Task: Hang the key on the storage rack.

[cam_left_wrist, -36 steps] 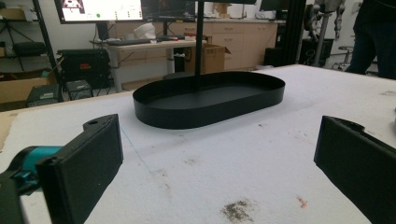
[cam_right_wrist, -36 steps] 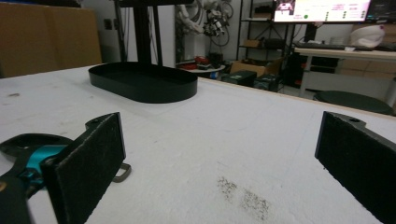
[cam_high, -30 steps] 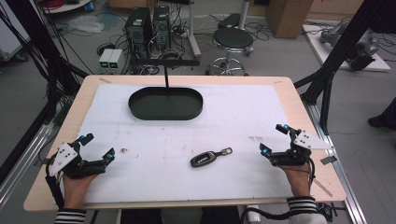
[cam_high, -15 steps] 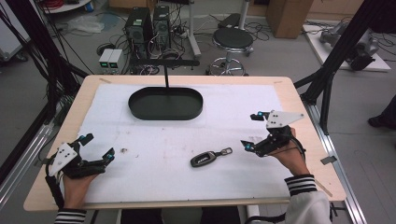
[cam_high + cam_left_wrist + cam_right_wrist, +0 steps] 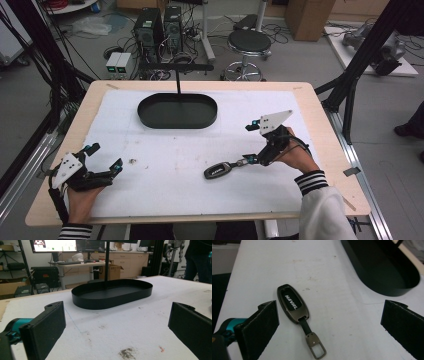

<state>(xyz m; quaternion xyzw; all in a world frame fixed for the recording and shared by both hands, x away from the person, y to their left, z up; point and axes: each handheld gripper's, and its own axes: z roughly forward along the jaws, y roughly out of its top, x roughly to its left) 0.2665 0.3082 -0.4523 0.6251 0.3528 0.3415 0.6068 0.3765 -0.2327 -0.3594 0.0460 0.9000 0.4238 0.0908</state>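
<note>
A dark key fob (image 5: pixel 218 171) marked "NAVAL" (image 5: pixel 293 303) lies on the white mat near the table's front middle, its strap and metal loop (image 5: pixel 314 342) pointing right. My right gripper (image 5: pixel 251 142) hovers just right of the strap, turned on its side and open, with the fob between and ahead of its jaws (image 5: pixel 332 325). A black oval tray (image 5: pixel 145 117) with an upright post stands at the back middle (image 5: pixel 112 301). My left gripper (image 5: pixel 105 156) rests open at the front left, facing the tray (image 5: pixel 120 332), with nothing between its jaws.
The white mat (image 5: pixel 170 150) covers most of the wooden table (image 5: pixel 310 115). A small brown stain (image 5: pixel 133 161) marks the mat near my left gripper. Behind the table stand a stool (image 5: pixel 249 42) and computer cases (image 5: pixel 160 22). Black frame posts (image 5: pixel 350 85) flank the table.
My right gripper has moved left and away from the front edge toward the key fob's strap, tilting onto its side. The left gripper and the fob have stayed put.
</note>
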